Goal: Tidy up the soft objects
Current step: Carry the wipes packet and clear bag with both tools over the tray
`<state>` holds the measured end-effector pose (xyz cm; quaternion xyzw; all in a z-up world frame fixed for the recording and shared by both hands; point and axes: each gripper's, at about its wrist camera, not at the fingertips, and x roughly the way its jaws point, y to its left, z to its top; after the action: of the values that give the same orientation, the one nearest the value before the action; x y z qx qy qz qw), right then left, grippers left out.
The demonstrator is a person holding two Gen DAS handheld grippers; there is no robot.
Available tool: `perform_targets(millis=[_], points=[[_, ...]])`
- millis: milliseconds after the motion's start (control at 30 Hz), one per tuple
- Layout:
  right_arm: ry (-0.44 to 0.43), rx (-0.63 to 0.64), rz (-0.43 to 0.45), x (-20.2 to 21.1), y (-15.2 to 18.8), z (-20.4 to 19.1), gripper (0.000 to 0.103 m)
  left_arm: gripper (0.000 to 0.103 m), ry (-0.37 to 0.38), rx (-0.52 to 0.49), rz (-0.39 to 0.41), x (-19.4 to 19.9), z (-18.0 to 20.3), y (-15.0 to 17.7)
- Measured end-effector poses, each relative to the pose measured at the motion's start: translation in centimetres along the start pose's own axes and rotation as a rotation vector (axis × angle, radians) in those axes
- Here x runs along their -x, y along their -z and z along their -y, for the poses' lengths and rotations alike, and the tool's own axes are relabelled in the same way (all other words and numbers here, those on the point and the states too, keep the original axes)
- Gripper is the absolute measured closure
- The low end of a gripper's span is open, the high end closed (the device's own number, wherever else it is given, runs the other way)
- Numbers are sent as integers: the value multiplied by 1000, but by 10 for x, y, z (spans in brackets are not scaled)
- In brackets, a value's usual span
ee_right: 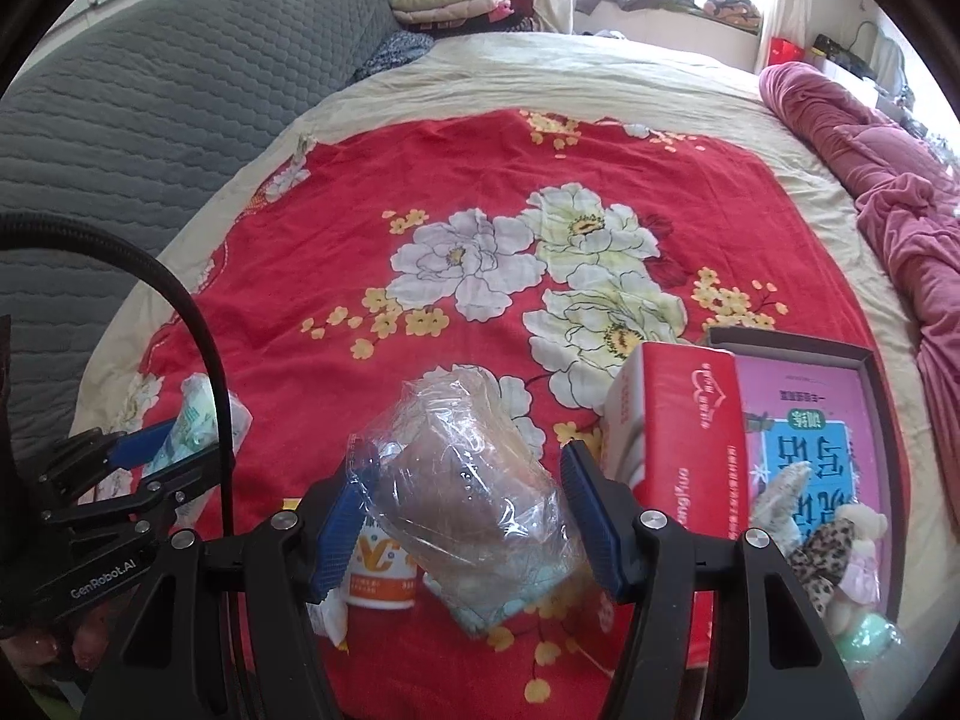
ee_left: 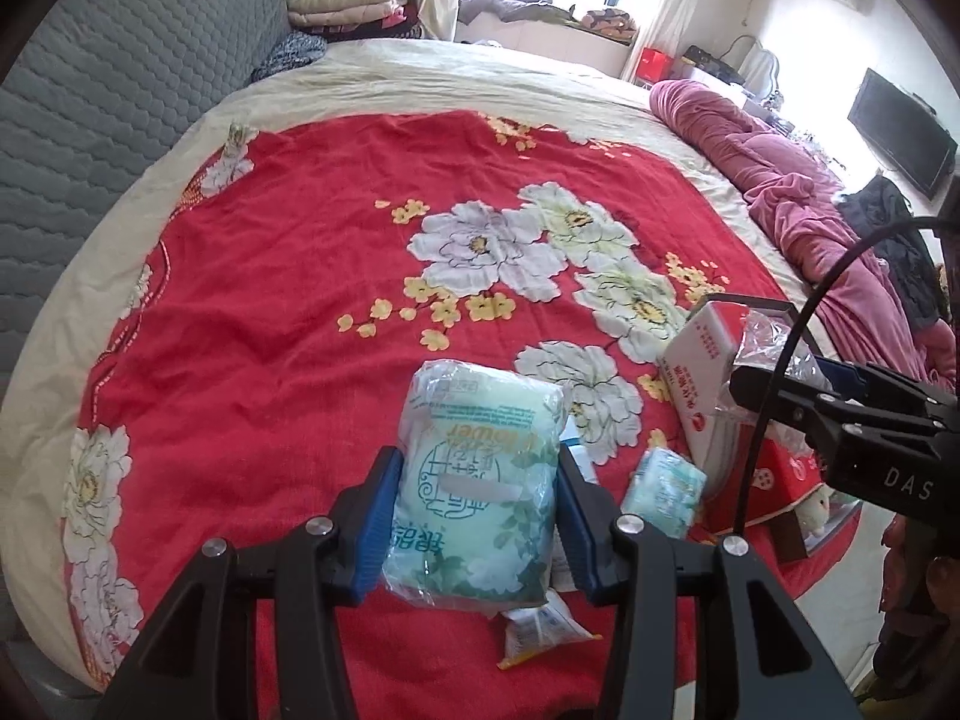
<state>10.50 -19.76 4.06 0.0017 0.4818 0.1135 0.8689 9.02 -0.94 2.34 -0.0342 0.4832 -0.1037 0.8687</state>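
Note:
A pale green tissue pack [ee_left: 480, 480] hangs above the red flowered bedspread [ee_left: 270, 300], and my left gripper [ee_left: 477, 468] is shut on its sides with both blue pads. My right gripper [ee_right: 468, 474] is shut on a crinkled clear plastic bag [ee_right: 462, 468] with something brownish inside. In the right wrist view, the left gripper [ee_right: 150, 450] shows at the lower left with the green pack [ee_right: 198, 414]. The right gripper [ee_left: 840, 402] reaches in from the right edge of the left wrist view, beside the clear bag [ee_left: 774, 342].
An open brown box [ee_right: 864, 360] at the right holds a red-and-white tissue box [ee_right: 678, 420], a pink book and plush toys [ee_right: 822, 546]. On the spread lie a white bottle [ee_right: 381, 570], a small green pack [ee_left: 663, 489] and a sachet [ee_left: 540, 630]. A pink quilt [ee_left: 798, 210] lines the right side.

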Motion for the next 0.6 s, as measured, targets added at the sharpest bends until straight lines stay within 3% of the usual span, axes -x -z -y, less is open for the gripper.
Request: perform_targets(millis=[600], points=[[18,-20,76,68,21,14,38,54,1,-49,84,58,41,0]])
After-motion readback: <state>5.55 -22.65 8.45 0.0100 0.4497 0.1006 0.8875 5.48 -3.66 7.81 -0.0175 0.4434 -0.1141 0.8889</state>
